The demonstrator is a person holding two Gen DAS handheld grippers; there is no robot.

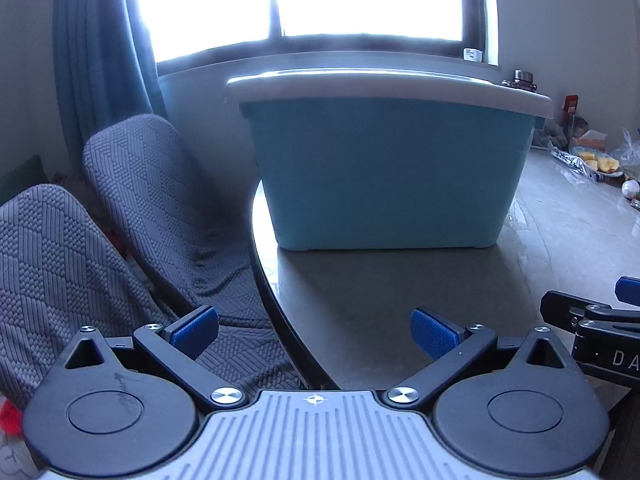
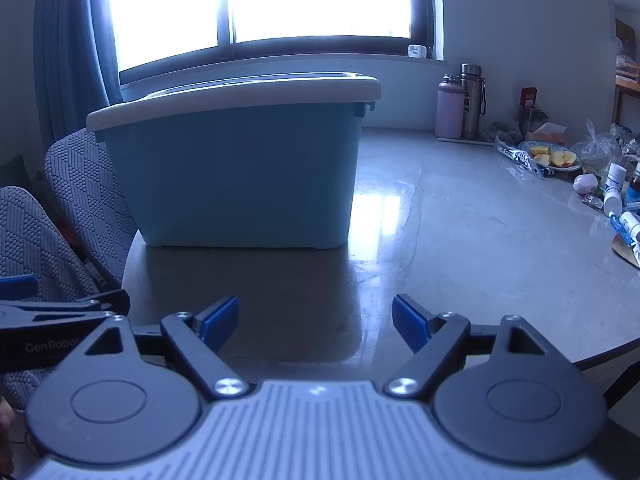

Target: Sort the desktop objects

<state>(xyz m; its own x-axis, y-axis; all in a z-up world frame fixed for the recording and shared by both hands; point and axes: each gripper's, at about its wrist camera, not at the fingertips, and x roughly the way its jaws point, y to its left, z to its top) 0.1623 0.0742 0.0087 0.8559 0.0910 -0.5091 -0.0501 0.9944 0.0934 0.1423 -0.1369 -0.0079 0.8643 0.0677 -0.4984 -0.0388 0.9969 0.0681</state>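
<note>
Both sets of tongs hover low over the near edge of the counter (image 2: 460, 208), side by side: the left tongs (image 1: 314, 334) are spread wide and empty, and the right tongs (image 2: 316, 322) are likewise wide with nothing between the blue pads (image 2: 218, 322). Nothing is gripped, so sorting looks to be at its start. Just beyond, a blue bin (image 2: 244, 176) with a pale rim sits at the counter's left edge, its top seemingly open. The things to sort lie well apart from it along the far right edge: small white bottles (image 2: 614, 188), tubes (image 2: 630, 224) and plastic wrappers (image 2: 520, 156) near a plate of cut fruit (image 2: 550, 158). The next move likely calls for the right tongs to travel right and close on one small item. The counter is glossy grey stone; two flasks (image 2: 460, 104) stand at the back, a bright window (image 2: 260, 0) and blue curtain (image 2: 68, 40) behind, grey-covered chairs (image 1: 132, 192) to the left.
</note>
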